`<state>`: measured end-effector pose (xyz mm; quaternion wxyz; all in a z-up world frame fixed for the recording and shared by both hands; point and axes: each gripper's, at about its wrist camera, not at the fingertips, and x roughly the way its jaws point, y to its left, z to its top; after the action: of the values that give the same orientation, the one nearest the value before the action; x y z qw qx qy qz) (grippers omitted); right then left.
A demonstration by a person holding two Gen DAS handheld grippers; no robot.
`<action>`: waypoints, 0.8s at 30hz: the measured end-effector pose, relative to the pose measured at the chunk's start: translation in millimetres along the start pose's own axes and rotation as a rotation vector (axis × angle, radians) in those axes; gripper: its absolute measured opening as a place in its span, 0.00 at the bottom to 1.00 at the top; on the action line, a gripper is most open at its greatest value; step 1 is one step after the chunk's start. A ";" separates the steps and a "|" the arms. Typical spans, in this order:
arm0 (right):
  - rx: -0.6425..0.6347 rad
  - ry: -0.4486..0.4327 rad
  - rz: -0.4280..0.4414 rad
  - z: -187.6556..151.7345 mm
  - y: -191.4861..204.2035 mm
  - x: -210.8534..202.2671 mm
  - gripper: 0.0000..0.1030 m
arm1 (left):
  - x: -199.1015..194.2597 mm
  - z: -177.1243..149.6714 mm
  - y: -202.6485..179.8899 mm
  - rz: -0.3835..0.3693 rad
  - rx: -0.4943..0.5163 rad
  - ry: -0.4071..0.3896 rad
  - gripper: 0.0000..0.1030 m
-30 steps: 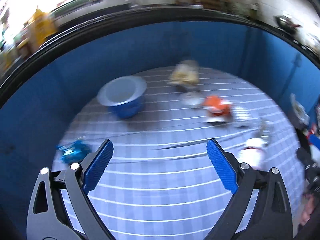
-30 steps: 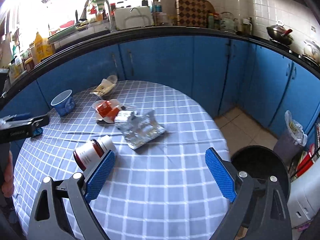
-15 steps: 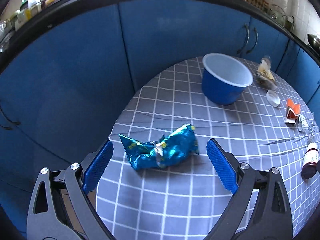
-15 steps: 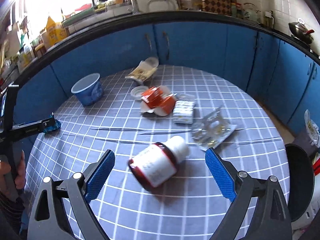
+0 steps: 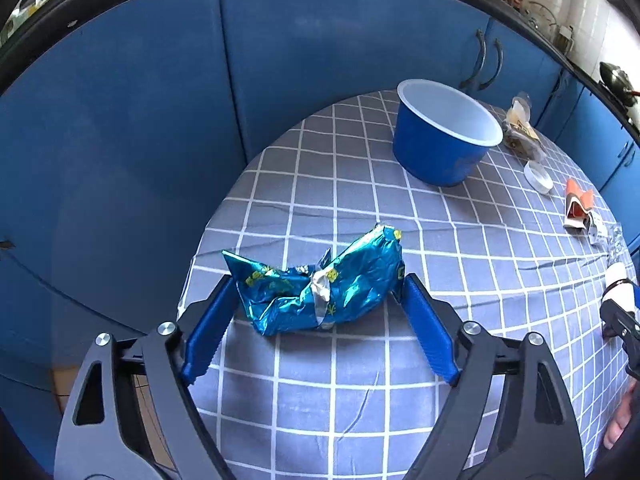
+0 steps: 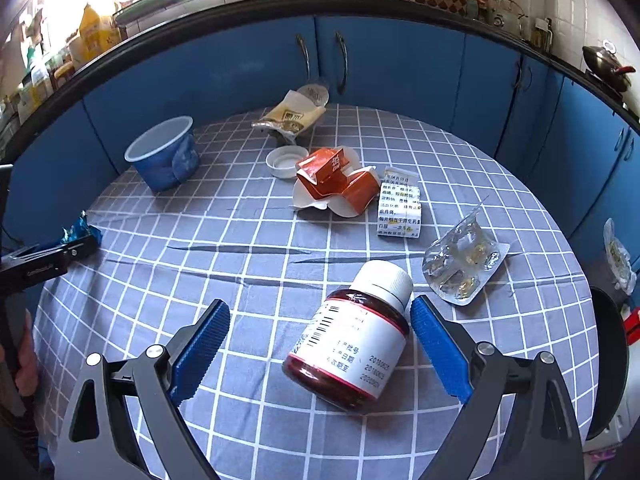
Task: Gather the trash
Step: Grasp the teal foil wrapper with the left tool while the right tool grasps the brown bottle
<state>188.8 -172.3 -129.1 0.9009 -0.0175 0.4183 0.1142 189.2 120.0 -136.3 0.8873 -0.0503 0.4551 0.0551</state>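
Both tools have dropped closer: left tool (image 5: 316,312) closing around the light, crinkly wrapper (image 5: 320,284), right tool (image 6: 320,344) released beside the bottle (image 6: 352,340).

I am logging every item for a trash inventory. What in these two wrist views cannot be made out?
- Blue cup: its bottom inside is hidden by its own wall in both views.
- Pill bottle: contents hidden by the label and dark glass; in the left wrist view the right gripper covers most of it.
- Blue foil wrapper: underside hidden; in the right wrist view the left gripper, jaws closing, covers most.
- Black bin: cut by the right edge.
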 end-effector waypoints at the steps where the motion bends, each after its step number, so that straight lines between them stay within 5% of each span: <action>1: -0.002 0.001 -0.001 -0.3 0.3 1.0 0.87 | -0.7 -1.1 0.5 0.001 0.002 -0.002 0.77; 8: -0.015 -0.001 -0.009 -0.4 1.2 1.0 0.80 | -3.8 -2.5 5.1 -0.002 0.005 -0.009 0.71; 13: -0.031 0.029 -0.012 -1.3 1.9 4.8 0.45 | -8.9 -7.2 5.9 0.000 0.015 -0.016 0.70; 24: -0.045 0.010 -0.006 -2.7 3.0 -5.2 0.43 | -18.9 -10.6 -1.7 -0.002 0.033 -0.023 0.69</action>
<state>183.0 -170.7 -126.8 0.8986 -0.0398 0.4200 0.1207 170.0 115.9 -127.0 0.8932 -0.0355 0.4458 0.0473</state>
